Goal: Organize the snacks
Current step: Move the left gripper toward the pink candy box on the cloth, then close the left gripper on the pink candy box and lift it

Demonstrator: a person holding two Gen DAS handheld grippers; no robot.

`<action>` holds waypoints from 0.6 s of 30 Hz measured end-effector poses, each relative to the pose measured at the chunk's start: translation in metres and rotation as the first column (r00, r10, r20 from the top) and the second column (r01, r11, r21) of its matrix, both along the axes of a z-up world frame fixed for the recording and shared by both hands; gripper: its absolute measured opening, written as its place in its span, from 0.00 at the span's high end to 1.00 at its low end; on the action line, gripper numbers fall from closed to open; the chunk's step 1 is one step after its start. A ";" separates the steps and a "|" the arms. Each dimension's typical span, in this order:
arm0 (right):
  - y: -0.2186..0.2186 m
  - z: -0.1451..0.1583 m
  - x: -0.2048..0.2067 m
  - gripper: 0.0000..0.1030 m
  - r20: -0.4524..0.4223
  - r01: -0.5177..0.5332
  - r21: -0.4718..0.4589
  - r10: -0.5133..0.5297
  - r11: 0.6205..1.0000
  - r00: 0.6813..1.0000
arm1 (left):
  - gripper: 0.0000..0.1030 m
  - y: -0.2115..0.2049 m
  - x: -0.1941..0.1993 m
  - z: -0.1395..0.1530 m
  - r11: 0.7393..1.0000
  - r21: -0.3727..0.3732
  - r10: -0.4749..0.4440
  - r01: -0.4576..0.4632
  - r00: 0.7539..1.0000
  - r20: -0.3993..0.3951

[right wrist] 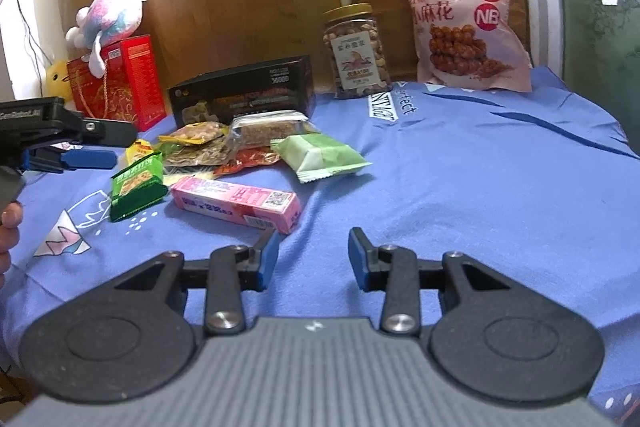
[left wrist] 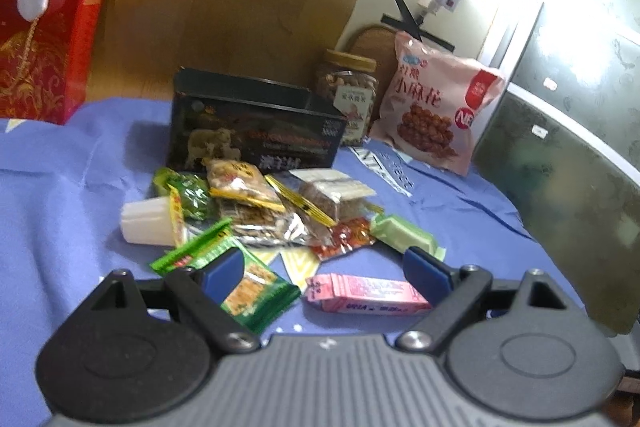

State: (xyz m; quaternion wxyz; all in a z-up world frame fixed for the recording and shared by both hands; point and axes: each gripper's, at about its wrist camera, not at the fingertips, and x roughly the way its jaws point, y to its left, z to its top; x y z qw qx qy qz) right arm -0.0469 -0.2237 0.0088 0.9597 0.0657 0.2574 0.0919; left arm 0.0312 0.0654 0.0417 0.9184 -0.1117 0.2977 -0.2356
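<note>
A heap of small snack packets [left wrist: 256, 211] lies on the blue cloth in front of an open black box [left wrist: 256, 131]. A pink carton [left wrist: 366, 293] and a green packet [left wrist: 240, 279] lie nearest my left gripper [left wrist: 326, 273], which is open and empty just above them. In the right wrist view the pink carton [right wrist: 236, 203], green packet [right wrist: 136, 187] and pale green packet [right wrist: 320, 157] lie left of centre. My right gripper [right wrist: 312, 259] is open and empty over bare cloth, just short of the carton. The left gripper [right wrist: 84, 159] shows at the left edge.
A nut jar [right wrist: 358, 51] and a large pink snack bag [right wrist: 468, 23] stand at the back by the wall. A red box [right wrist: 120, 83] with a plush toy [right wrist: 112, 15] stands at the back left. A dark cabinet [left wrist: 560, 147] flanks the table on the right.
</note>
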 end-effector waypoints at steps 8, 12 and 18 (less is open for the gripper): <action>0.005 -0.005 0.003 0.60 0.011 -0.056 0.009 0.056 0.998 0.998 | 0.16 0.025 -0.007 0.006 0.998 0.022 0.050 -0.050 0.998 0.027; 0.014 -0.005 0.011 0.60 0.013 -0.092 -0.020 0.092 0.996 0.996 | 0.22 0.009 -0.003 0.002 0.999 0.023 -0.029 0.028 0.999 0.019; 0.015 -0.005 0.024 0.59 -0.005 -0.103 -0.029 0.103 0.994 0.995 | 0.21 -0.029 0.015 -0.017 0.992 0.079 -0.101 0.103 0.995 -0.024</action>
